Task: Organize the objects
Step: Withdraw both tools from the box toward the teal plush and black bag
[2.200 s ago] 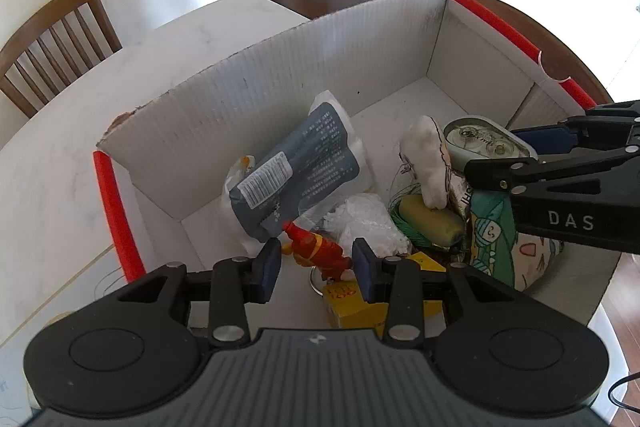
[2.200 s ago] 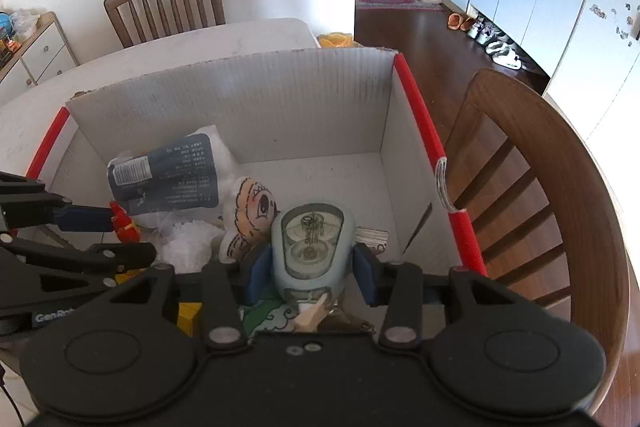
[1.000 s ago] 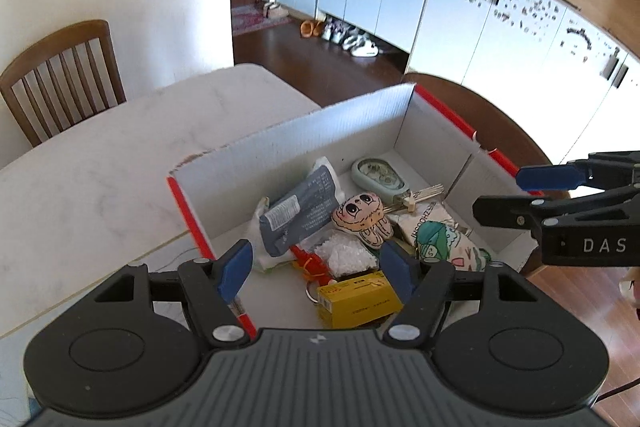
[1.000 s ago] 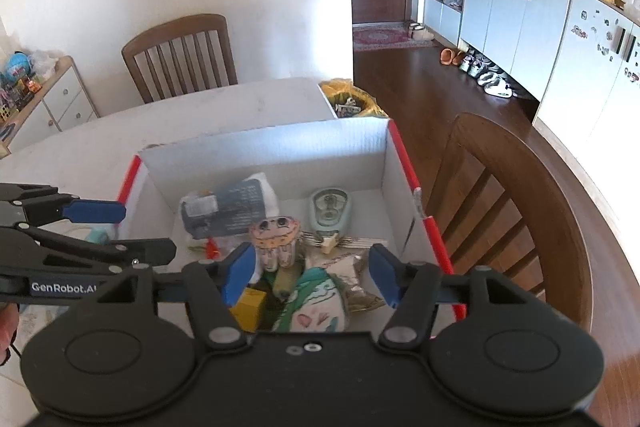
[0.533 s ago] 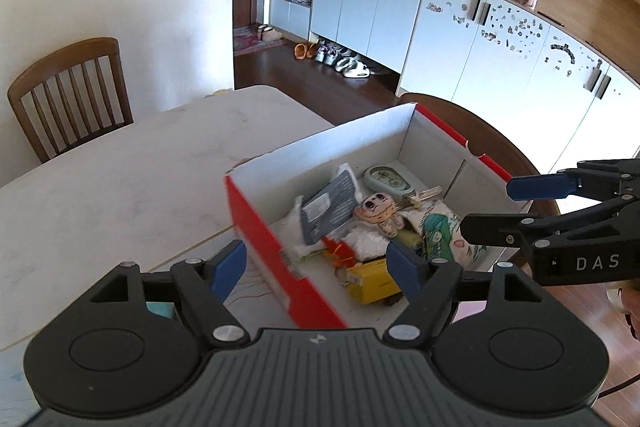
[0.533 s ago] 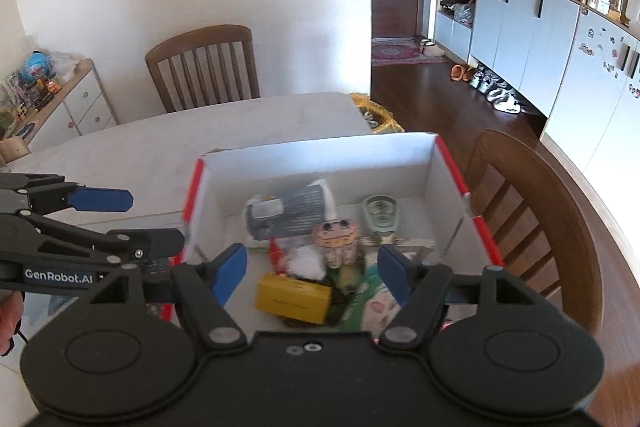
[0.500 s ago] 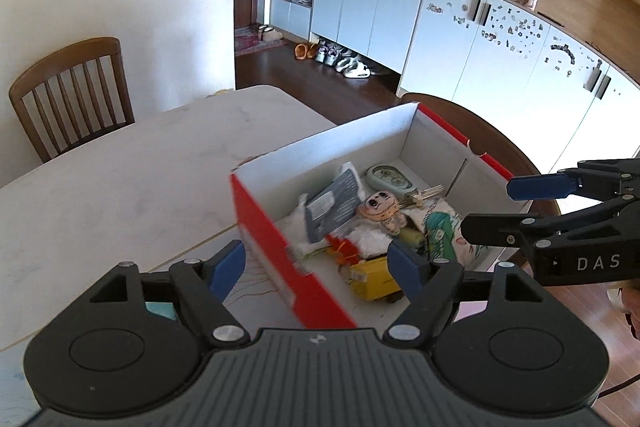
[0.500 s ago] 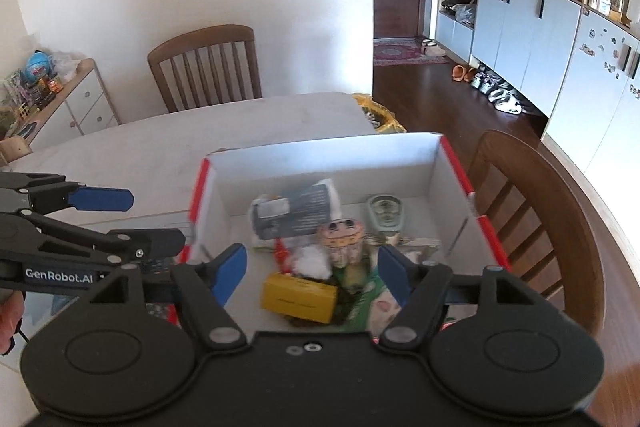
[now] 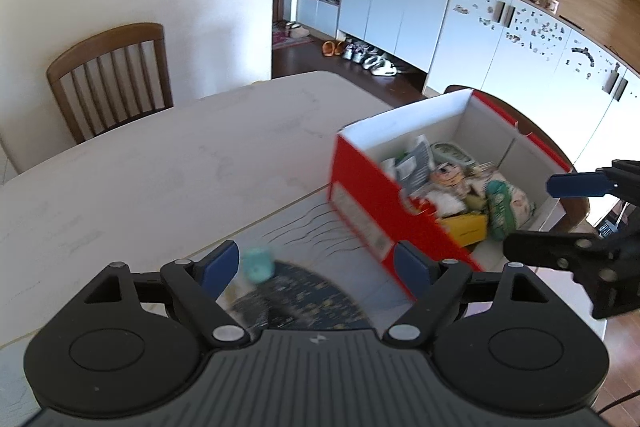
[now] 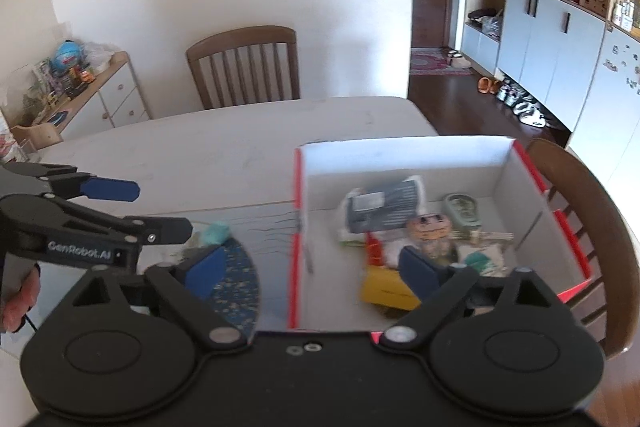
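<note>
Matt cardboard box (image 10: 404,163), smooth marble-look table (image 9: 160,167), wooden chair (image 10: 244,67)

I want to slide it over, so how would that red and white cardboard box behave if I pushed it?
The box would probably slide rather than tip: it sits low and wide on the smooth table. Its thin cardboard walls may flex. The loose items, like the yellow pack, could shift inside.

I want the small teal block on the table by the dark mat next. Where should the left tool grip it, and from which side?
Judging from this blurred view, take the teal block across its two opposite flat sides, coming down from above and slightly behind. It sits apart from the red box at the mat's edge, so both fingers have room. The left tool is open, holding nothing.
</note>
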`<move>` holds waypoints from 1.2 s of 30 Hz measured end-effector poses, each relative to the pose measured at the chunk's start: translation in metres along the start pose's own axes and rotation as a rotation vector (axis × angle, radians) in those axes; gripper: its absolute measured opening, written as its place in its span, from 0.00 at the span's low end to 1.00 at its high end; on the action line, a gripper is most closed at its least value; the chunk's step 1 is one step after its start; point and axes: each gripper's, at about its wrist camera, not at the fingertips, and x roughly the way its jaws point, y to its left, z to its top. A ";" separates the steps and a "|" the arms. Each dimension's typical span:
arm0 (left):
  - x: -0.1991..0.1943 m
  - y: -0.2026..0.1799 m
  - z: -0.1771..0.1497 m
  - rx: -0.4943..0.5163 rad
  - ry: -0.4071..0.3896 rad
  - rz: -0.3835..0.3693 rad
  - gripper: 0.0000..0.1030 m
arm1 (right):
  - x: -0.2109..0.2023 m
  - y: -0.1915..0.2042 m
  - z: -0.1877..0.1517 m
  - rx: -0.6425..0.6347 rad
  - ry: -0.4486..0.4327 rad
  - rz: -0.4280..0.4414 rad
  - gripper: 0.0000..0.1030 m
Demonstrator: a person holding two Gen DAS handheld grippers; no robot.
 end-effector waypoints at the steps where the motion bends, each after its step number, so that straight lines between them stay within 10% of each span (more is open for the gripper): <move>1: -0.001 0.005 -0.003 -0.003 0.002 0.004 0.82 | 0.001 0.006 -0.001 -0.004 -0.002 0.001 0.94; 21: 0.028 0.091 -0.030 -0.099 0.032 0.102 0.99 | 0.054 0.088 -0.036 -0.036 0.075 0.094 0.94; 36: 0.096 0.086 -0.021 -0.107 0.107 0.004 0.99 | 0.126 0.111 -0.050 -0.052 0.111 0.061 0.88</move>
